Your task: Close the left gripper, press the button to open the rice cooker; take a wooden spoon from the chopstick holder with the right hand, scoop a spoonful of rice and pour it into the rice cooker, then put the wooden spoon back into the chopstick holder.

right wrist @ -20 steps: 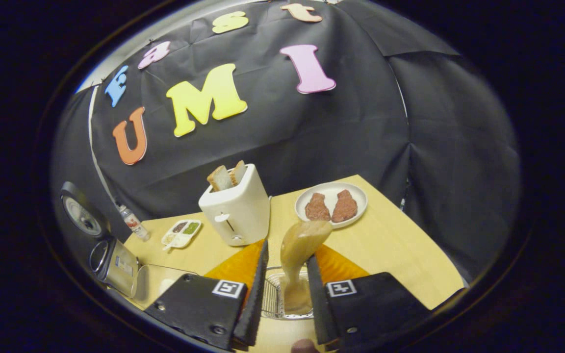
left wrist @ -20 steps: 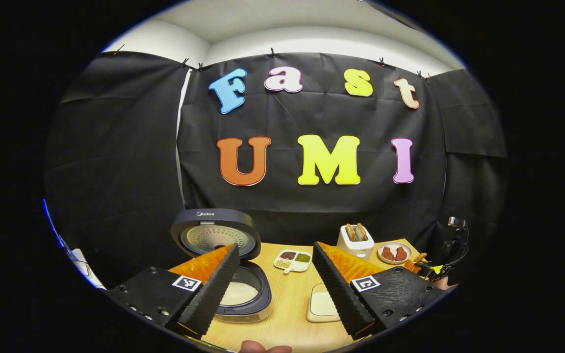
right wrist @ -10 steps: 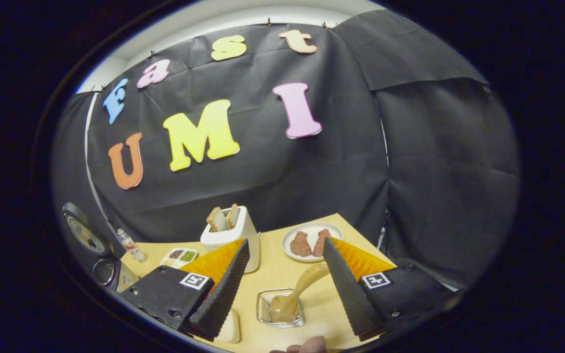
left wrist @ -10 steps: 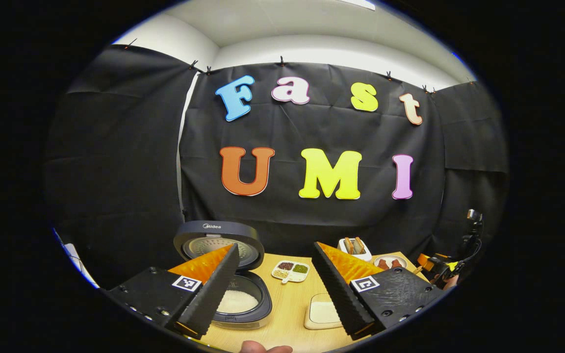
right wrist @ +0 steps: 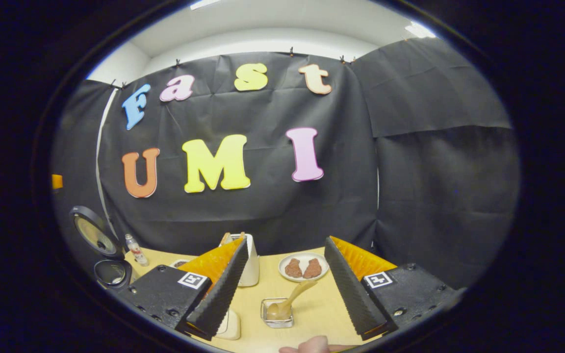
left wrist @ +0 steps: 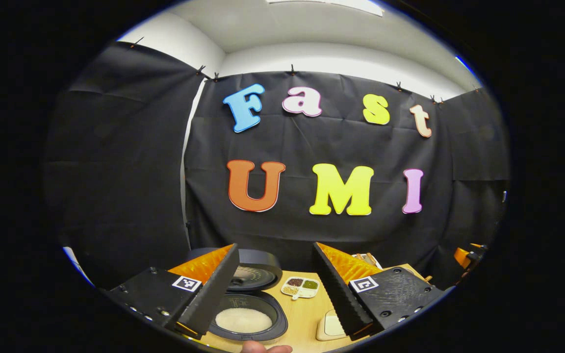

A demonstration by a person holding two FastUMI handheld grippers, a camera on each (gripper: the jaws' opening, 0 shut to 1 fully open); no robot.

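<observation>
The dark rice cooker stands with its lid up and white rice in its pot, seen between the fingers of my left gripper, which is open and holds nothing. At the far left of the right gripper view the same rice cooker shows again, lid raised. The wooden spoon leans in the wire chopstick holder on the table. My right gripper hangs open above and behind the holder, apart from the spoon.
A white toaster with bread, a plate with two brown pieces, a small bottle, a divided dish of grains and a white rice container stand on the wooden table. A fingertip shows at the bottom edge.
The right gripper opened and let go of the spoon, which now rests in the holder, then drew back and up. The left gripper also pulled back and tilted upward.
</observation>
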